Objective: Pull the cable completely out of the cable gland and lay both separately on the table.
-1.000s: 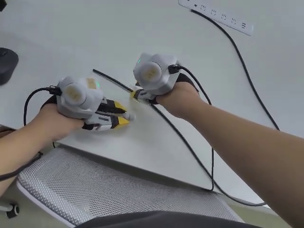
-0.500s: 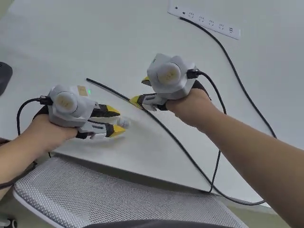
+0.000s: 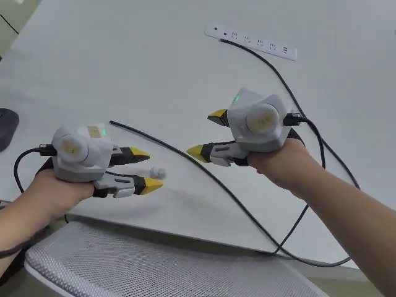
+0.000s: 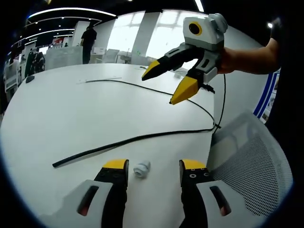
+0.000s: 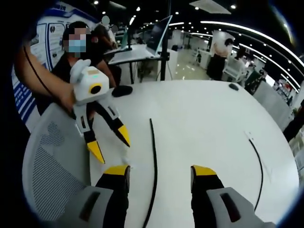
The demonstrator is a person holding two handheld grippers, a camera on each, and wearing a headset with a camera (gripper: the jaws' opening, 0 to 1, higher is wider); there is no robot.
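the cable gland [image 3: 158,173], a small white piece, lies on the white tabletop [image 3: 124,68] near its front edge. it sits just between the yellow tips of the left tool [image 3: 148,168], whose jaws are spread wide and touch nothing. in the left gripper view the gland rests in the gap between the two tips, clear of both. the black cable [image 3: 185,158] lies by itself on the tabletop, apart from the gland. one free end sits beyond the left tool, and the rest runs in a long slant past the gland and under the right tool [image 3: 206,132] toward the front edge of the tabletop. the right tool is held above the tabletop, well apart from the left one, with its jaws spread and nothing between them. in the right gripper view the cable runs up the middle between the jaws, down on the surface below them. a white power strip [image 3: 250,42] lies at the far side of the tabletop, with its dark cord trailing off to the right. a grey mesh chair seat [image 3: 154,266] shows below the front edge.
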